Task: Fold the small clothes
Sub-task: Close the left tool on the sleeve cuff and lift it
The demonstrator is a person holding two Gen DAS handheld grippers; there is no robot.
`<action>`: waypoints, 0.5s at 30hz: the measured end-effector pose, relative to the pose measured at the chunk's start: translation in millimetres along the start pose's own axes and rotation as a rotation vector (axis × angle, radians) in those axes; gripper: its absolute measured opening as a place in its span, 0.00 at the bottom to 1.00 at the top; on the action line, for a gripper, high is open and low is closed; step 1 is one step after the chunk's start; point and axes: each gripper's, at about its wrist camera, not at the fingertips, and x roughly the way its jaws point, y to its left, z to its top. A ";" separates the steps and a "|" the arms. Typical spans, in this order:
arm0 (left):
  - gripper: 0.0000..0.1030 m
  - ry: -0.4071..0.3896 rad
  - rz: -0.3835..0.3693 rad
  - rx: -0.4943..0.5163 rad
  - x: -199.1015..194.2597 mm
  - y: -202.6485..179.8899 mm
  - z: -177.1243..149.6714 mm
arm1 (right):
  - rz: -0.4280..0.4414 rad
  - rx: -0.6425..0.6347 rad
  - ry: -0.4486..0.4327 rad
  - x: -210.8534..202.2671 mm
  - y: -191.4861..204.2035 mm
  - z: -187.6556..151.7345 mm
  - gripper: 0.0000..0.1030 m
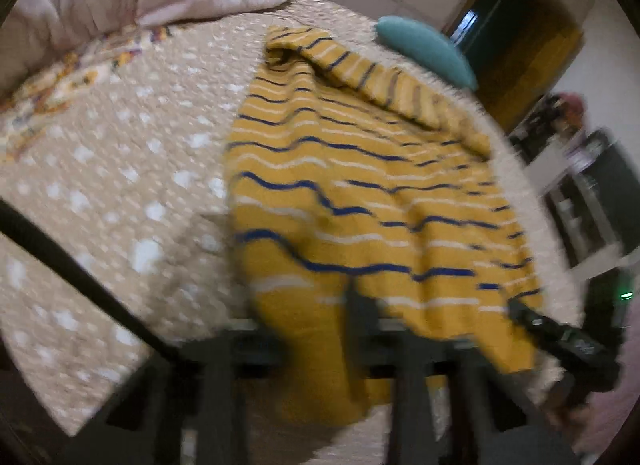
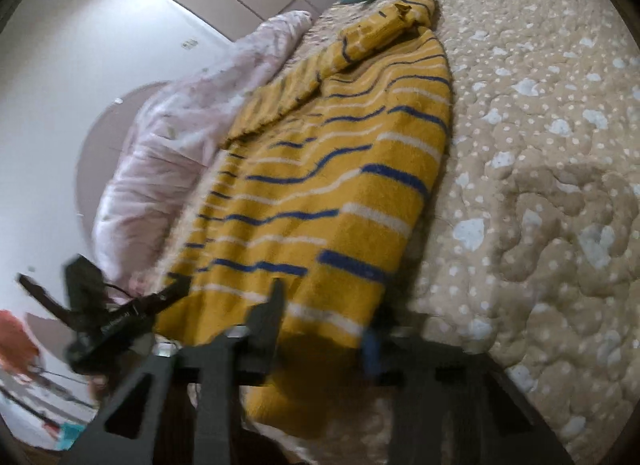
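1. Two hand-held grippers work at the near hem of a yellow striped sweater [image 1: 352, 185], which lies lengthwise on the bed [image 1: 120, 185] with one sleeve [image 1: 380, 77] folded across the top.
2. Left hand-held gripper [image 1: 288, 329]: cloth fills the gap between its fingers and hangs below them, so it looks like it is pinching the hem; motion blur leaves the closure uncertain.
3. Right hand-held gripper [image 2: 324, 325]: its fingers stand apart on either side of the hem, with cloth between them. I cannot tell whether they grip it.
4. Risk, as I judge it: if either grip is shallow, a lift could let the hem slip out and the fold collapse crooked.
5. Uneven lifting by the two sides would skew the stripes and bunch the knit, which already ripples.
6. The folded sleeve may slide off when the body is pulled, undoing that fold.
7. A pink duvet [image 2: 160, 153] and a teal pillow [image 1: 424, 49] lie near the far end; a long fold could land on them.
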 end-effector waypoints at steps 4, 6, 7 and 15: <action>0.08 -0.025 -0.040 -0.070 -17.9 11.1 17.3 | 0.037 0.052 0.006 -7.7 -7.7 10.0 0.12; 0.07 -0.061 -0.058 -0.057 -37.7 8.3 17.7 | 0.051 0.040 0.004 -25.0 -7.6 6.3 0.11; 0.07 -0.075 -0.067 -0.040 -51.1 4.7 14.1 | 0.057 0.034 0.002 -31.7 -7.1 3.5 0.11; 0.07 -0.042 -0.087 0.016 -83.3 -5.0 -44.4 | 0.040 -0.057 0.056 -73.9 6.5 -53.7 0.10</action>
